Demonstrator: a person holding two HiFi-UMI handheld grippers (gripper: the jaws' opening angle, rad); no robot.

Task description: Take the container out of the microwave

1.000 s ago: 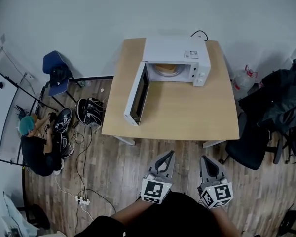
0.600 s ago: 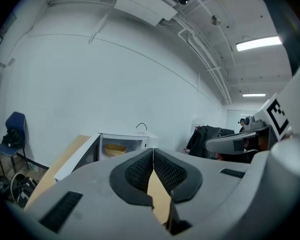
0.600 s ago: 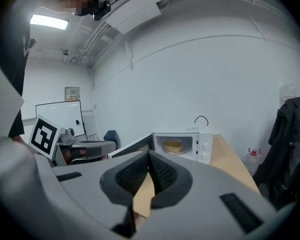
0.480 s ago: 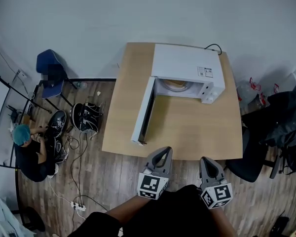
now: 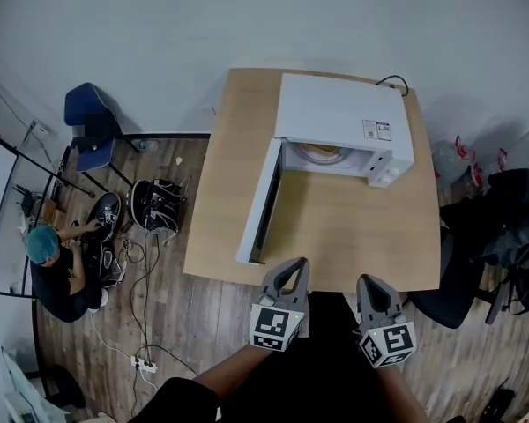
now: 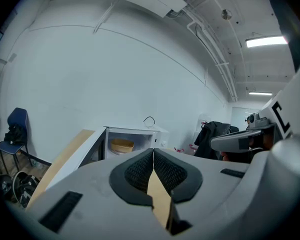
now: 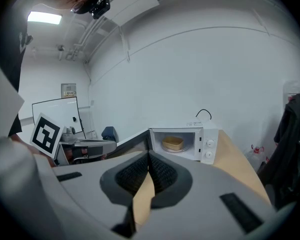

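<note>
Left gripper (image 5: 294, 264) and right gripper (image 5: 371, 281) both clenched, empty, at the table (image 5: 361, 236) edge. Container (image 7: 173, 143) sits inside the microwave (image 5: 339, 117), door (image 5: 258, 203) open. Risks: left may clip the door; container rim looks shallow, I think, so a pinch could slip.

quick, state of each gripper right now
Left hand-held gripper: closed, jaws together, holding nothing.
Right hand-held gripper: closed, jaws together, holding nothing.
</note>
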